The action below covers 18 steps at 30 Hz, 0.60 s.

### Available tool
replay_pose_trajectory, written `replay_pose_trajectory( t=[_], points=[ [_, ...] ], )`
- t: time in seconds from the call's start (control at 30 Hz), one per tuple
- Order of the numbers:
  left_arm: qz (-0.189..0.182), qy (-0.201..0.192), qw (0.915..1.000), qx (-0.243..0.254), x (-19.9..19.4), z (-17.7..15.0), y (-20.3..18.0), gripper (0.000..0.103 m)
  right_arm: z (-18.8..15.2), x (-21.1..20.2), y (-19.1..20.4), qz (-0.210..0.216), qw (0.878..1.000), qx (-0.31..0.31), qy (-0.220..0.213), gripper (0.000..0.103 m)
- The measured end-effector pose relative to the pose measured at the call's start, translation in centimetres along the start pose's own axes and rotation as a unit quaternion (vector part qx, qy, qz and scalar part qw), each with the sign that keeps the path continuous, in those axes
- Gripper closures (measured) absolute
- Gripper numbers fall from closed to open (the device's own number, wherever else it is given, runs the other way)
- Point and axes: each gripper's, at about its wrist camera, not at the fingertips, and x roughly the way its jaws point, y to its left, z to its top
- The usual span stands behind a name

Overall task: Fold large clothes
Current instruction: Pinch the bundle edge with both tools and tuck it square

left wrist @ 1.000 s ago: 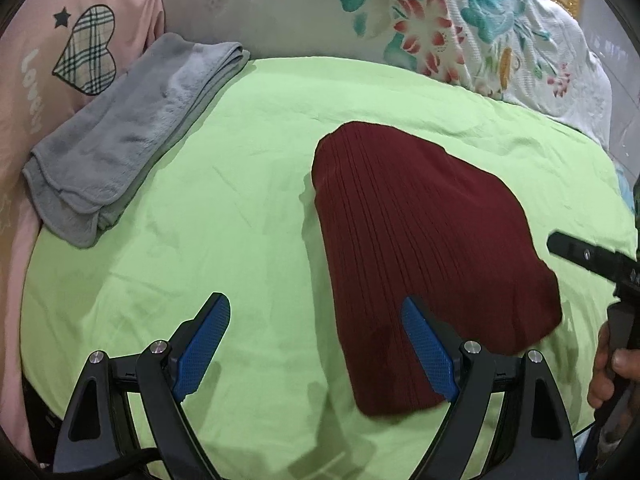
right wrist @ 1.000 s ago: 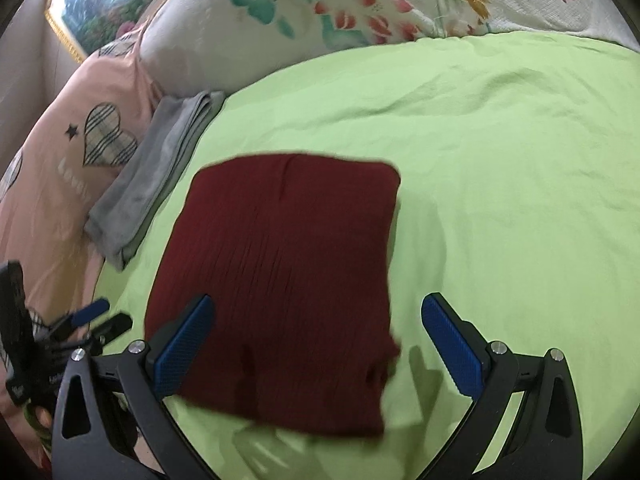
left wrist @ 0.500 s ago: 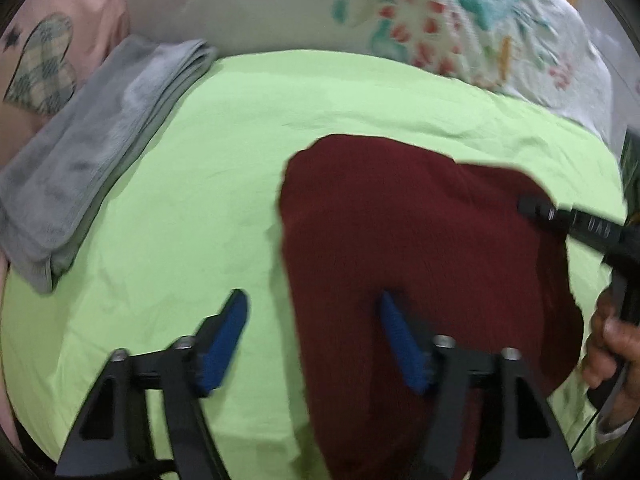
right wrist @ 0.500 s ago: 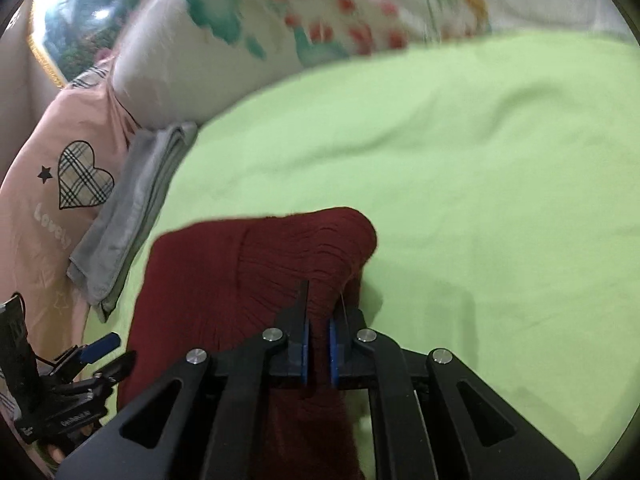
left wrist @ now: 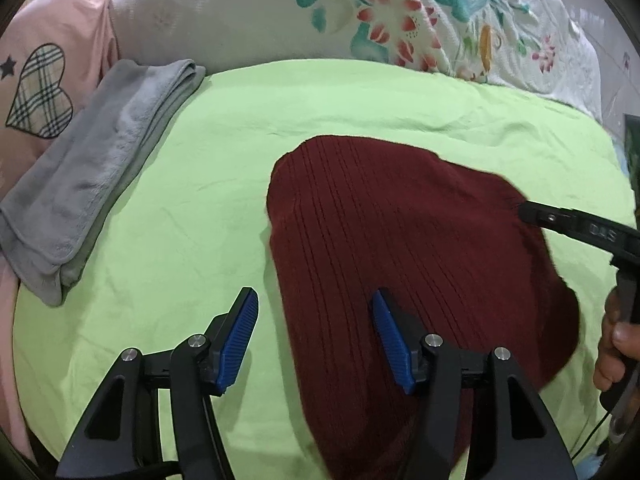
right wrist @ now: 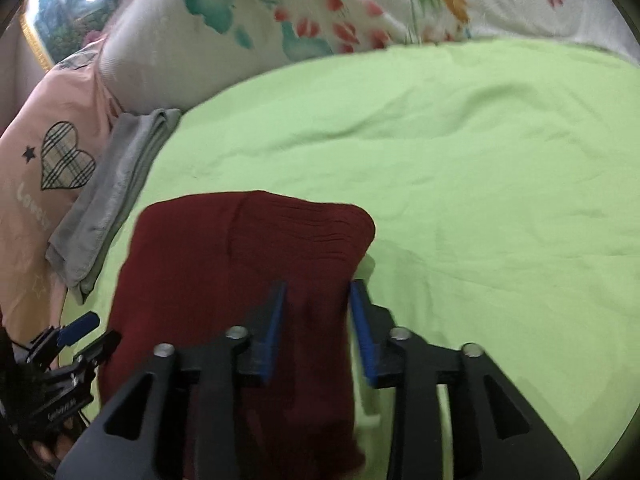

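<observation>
The right claw has just been opening, letting go of the folded maroon sweater between its jaws; the left claw stands part-open, empty, straddling the sweater's left edge on the bed.

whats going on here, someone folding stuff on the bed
A person holding a gripper in each hand is folding a dark red ribbed knit garment on a light green bedsheet. The right gripper has just been opening, its jaws straddling the garment's right edge without pressing it. The left gripper stands open over the garment's left edge, gripping nothing. A folded grey towel lies off to the left, beside a pink pillow.
</observation>
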Motion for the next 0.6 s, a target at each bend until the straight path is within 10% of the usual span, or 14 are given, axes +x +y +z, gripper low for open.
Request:
replay_pose_trajectory(
  t=[0.17, 0.6],
  points=[
    [0.006, -0.008, 0.9999, -0.004, -2.4, -2.0, 0.4, 0.026, -2.8, -4.1, 1.9, 0.017, 0.999, -0.026, -0.015, 0.048],
    [-0.010, 0.006, 0.9999, 0.004, -0.4, -6.6, -0.7, 0.024, -9.4, -5.9, 1.6, 0.025, 1.000, -0.001, 0.018, 0.043]
  ],
)
